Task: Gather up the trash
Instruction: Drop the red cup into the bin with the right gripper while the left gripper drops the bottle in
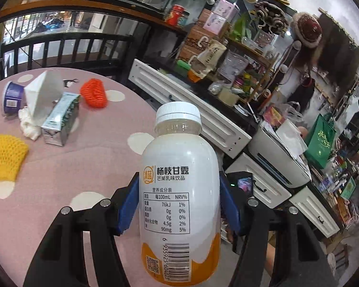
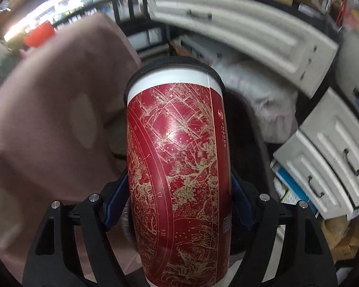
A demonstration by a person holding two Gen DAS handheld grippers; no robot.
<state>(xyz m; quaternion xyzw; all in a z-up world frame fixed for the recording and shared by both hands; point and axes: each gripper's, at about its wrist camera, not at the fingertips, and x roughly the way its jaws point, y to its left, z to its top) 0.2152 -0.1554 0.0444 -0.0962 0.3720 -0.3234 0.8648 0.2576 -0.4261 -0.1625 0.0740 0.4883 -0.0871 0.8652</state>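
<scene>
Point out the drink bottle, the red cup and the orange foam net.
drink bottle (image 1: 179, 179): left wrist view, on its white label.
red cup (image 2: 179, 157): right wrist view, on its patterned side.
orange foam net (image 1: 93, 93): left wrist view, on its mesh middle.

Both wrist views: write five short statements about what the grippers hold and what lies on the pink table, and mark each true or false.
1. The left gripper is clamped on a white drink bottle with a white cap. True.
2. The right gripper is empty. False: its blue pads press on a red paper cup with a gold pattern and a black lid.
3. An orange foam net and a yellow foam net lie on the table. True.
4. The purple cup stands upright. False: it lies on its side beside a white paper cone.
5. The drink carton is in the left gripper. False: it lies on the table by crumpled tissue.
</scene>
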